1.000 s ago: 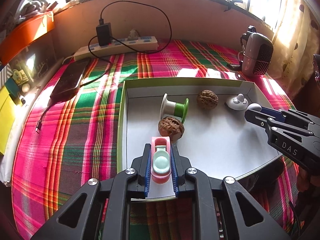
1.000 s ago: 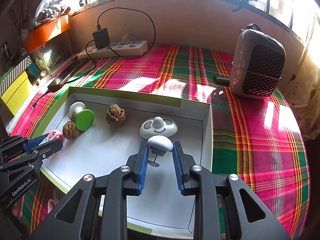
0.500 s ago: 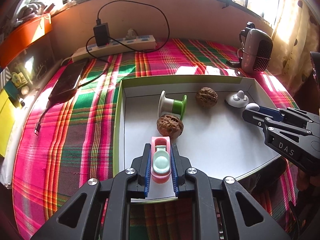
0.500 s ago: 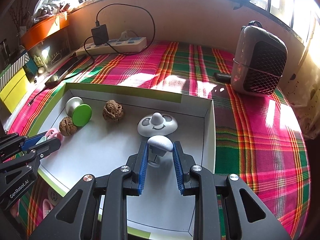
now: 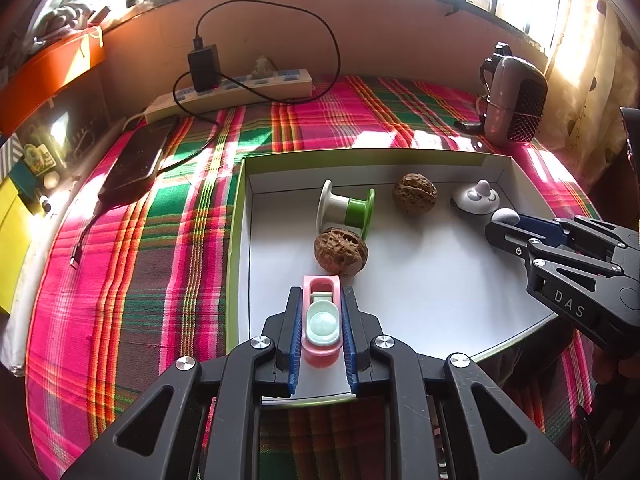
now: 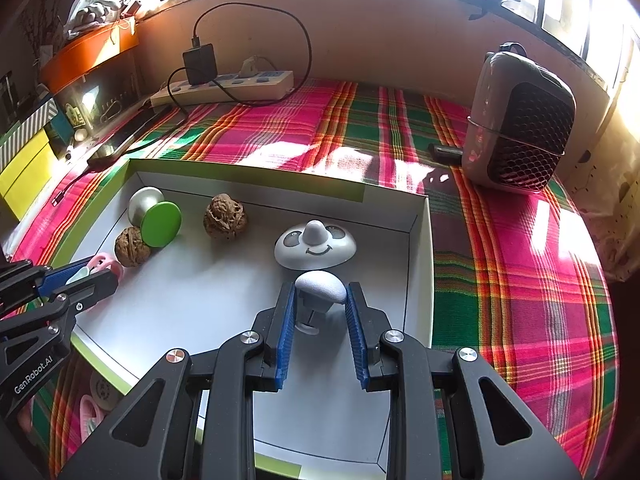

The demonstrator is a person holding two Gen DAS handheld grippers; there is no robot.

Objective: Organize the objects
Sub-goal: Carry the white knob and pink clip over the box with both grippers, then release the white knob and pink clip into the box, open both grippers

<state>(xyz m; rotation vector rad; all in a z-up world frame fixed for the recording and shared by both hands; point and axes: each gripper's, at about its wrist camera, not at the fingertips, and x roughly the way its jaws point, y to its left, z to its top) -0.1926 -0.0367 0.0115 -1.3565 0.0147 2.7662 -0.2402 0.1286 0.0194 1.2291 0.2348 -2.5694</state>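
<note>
A shallow white box with a green rim (image 5: 240, 216) (image 6: 248, 170) lies on the plaid cloth. In it are two walnuts (image 5: 340, 251) (image 5: 414, 193), a white and green spool (image 5: 346, 210) (image 6: 156, 216) and a grey dome with a panda face (image 6: 315, 245) (image 5: 476, 199). My left gripper (image 5: 321, 294) is shut on a pink clip with a mint green inset (image 5: 322, 320), low over the box's near left part. My right gripper (image 6: 320, 286) is shut on a white mushroom-shaped knob (image 6: 320, 288), just in front of the dome. Each gripper shows at the other view's edge.
At the back lie a power strip with a black charger (image 5: 204, 66) and a dark phone (image 5: 138, 160). A grey heater-like device (image 6: 520, 128) stands at the back right. Pink and white small items (image 6: 92, 412) lie on the cloth beside the box's near left corner.
</note>
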